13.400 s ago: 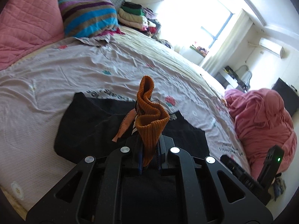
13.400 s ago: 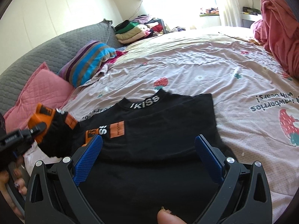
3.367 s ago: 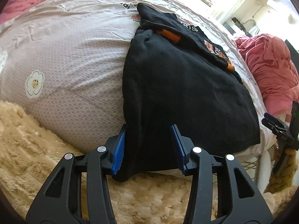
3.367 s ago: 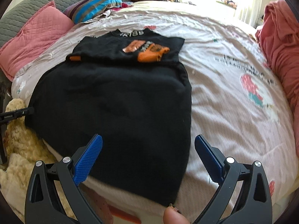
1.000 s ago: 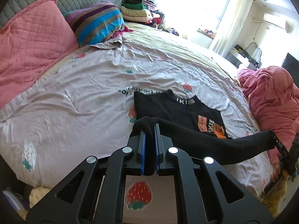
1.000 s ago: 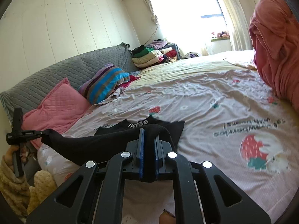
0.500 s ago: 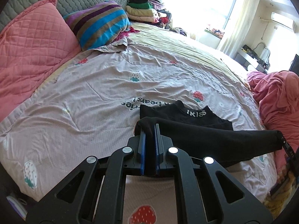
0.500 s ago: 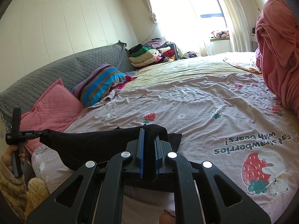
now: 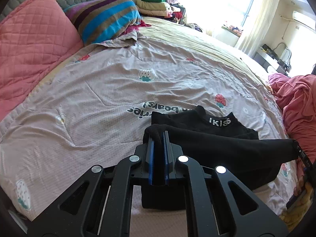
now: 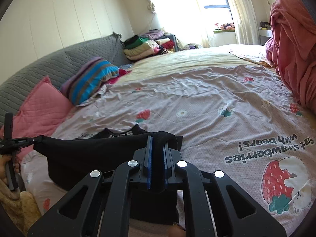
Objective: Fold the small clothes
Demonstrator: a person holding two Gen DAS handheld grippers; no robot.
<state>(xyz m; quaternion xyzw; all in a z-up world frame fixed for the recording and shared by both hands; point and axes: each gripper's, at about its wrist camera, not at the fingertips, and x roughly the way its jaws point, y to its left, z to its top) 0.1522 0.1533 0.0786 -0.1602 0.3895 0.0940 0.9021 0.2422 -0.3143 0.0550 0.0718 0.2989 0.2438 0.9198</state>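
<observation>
shirt: black shirt (image 9: 227, 150), near the bottom edge of the bed, its lower hem lifted and stretched in a line between both tongs; the neck band with white letters lies flat on the sheet further up the bed
left tongs: left gripper (image 9: 157, 138) squeezed tight on one corner of the hem, black cloth poking up between the blue pads
right tongs: right gripper (image 10: 157, 144) squeezed tight on the other corner of the same hem
sheet: pale purple bed sheet (image 9: 102, 90) with strawberries and upside-down words
pillows: pink pillow (image 9: 29, 45) and striped pillow (image 9: 106, 17) at the head edge of the bed
far corner: stack of folded clothes (image 9: 154, 4)
right edge: pink blanket (image 10: 292, 45) in a heap
</observation>
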